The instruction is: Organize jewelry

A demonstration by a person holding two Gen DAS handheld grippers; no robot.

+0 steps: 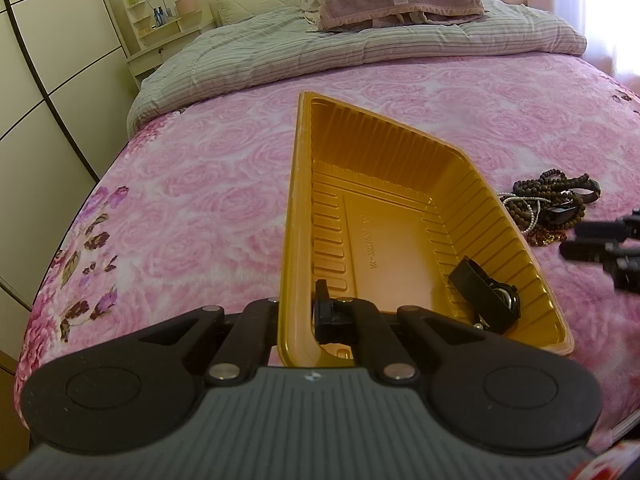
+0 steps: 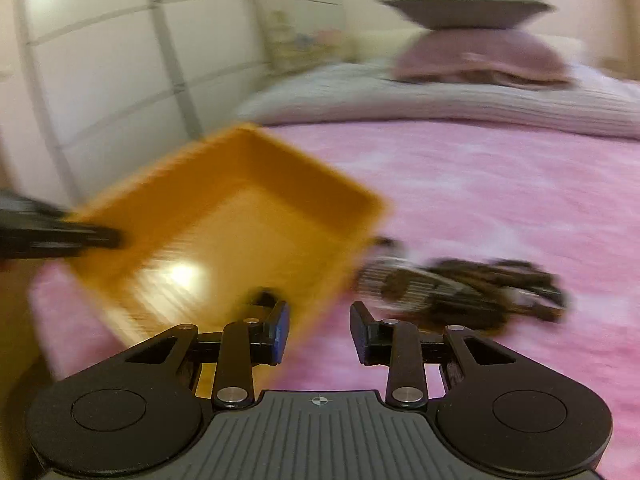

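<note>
A pink rose-patterned bedspread (image 1: 400,92) covers the bed in front of me. My left tool (image 1: 298,312) is clamped on the near rim of the gold plastic tray (image 1: 400,184), one finger inside, one outside. A black watch (image 1: 486,294) lies in the tray's near right corner. My right tool (image 2: 319,332) is spread wide, holding nothing, near the pile of beaded jewelry (image 2: 464,292) just right of the tray.

Raised characters are moulded into the floor of the gold plastic tray (image 1: 304,208), running lengthwise, but they are too faint and distorted to read. Nothing else carries legible text.
</note>
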